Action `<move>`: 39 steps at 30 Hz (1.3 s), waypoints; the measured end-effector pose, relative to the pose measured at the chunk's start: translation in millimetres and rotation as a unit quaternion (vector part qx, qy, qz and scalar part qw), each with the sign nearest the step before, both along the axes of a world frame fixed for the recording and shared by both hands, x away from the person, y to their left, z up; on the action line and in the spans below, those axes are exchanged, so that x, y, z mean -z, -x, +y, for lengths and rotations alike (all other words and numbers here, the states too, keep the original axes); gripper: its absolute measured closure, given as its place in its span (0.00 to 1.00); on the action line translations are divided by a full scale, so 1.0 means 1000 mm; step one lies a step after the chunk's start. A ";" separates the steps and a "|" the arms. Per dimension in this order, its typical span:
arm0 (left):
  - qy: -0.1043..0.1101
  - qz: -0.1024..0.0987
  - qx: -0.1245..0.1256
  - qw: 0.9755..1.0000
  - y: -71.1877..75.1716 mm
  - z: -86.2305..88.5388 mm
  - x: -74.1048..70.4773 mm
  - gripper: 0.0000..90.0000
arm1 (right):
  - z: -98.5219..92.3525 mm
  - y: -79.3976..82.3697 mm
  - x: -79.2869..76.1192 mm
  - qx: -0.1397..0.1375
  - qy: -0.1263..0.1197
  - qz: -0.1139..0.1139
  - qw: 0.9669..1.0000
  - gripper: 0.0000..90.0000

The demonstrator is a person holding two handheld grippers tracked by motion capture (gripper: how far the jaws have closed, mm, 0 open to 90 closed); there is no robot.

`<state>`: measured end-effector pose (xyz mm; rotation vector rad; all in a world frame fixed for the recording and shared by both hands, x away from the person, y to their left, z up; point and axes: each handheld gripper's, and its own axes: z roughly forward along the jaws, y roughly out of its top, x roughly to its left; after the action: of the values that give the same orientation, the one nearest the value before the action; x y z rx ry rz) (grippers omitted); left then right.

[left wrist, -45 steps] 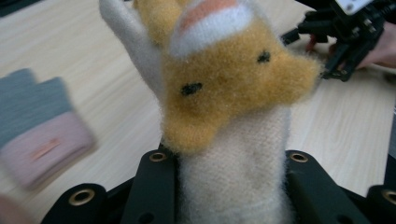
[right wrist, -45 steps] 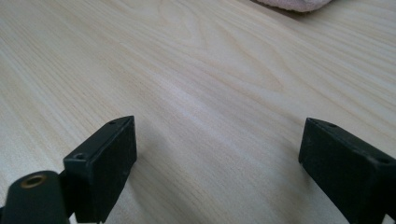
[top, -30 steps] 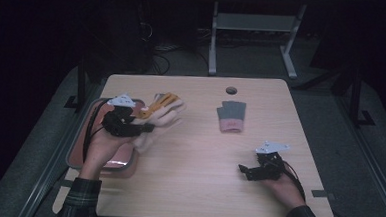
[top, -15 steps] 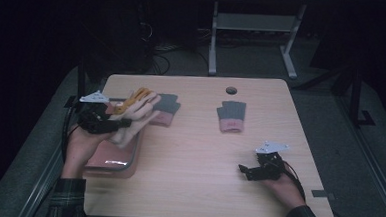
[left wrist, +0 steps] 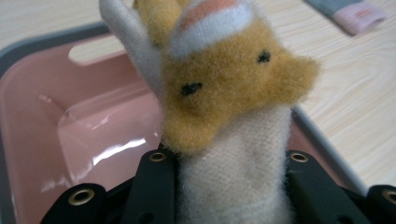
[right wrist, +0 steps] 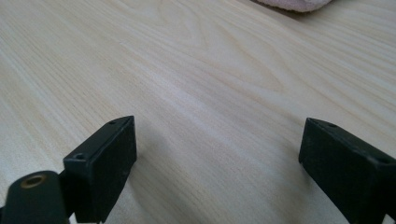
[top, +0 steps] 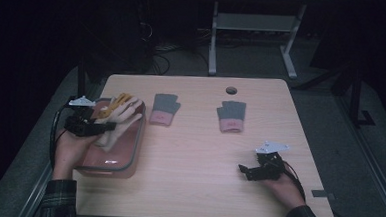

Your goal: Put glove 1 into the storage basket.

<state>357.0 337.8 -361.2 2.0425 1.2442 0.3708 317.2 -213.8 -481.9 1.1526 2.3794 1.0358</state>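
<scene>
My left gripper (top: 111, 126) sits at the table's left edge, over the pink bin (top: 128, 157). Its jaws are clamped on a cream glove (left wrist: 233, 182) with a fuzzy orange animal face; in the left gripper view the cream cuff is pinched between the two black jaws and the face stands up in front of the lens, with the bin's pink floor and grey rim behind it. From the high view the glove hangs over the bin's near-left part, its fingers pointing toward the far side of the table (top: 197, 189).

Just right of the bin, on the bare wood, lies a grey glove (top: 164, 108) with a pink cuff, flat, fingers away from me. Farther right, near the table's middle, lies a second grey glove (top: 230, 116) of the same kind, well apart from the first. Beyond it a small dark round hole (top: 231, 90) is set in the tabletop.

My right gripper (top: 244, 170) rests low near the front right of the table, jaws spread wide with only wood between them.
</scene>
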 end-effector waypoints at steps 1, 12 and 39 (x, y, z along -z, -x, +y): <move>0.000 0.002 0.000 1.000 -0.001 0.001 0.002 0.75 | 0.000 0.000 0.000 0.000 0.000 0.000 1.000 0.12; -0.020 0.036 -0.005 0.999 -0.010 -0.002 0.023 0.75 | 0.000 0.000 0.000 -0.005 0.002 -0.003 1.000 0.12; -0.068 0.119 0.004 0.991 -0.030 -0.006 0.063 0.70 | 0.001 0.000 0.000 -0.008 0.002 -0.002 1.000 0.12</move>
<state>386.7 332.1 -423.9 2.2583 1.3838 0.2178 317.6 -212.7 -482.1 1.1312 2.3891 1.0364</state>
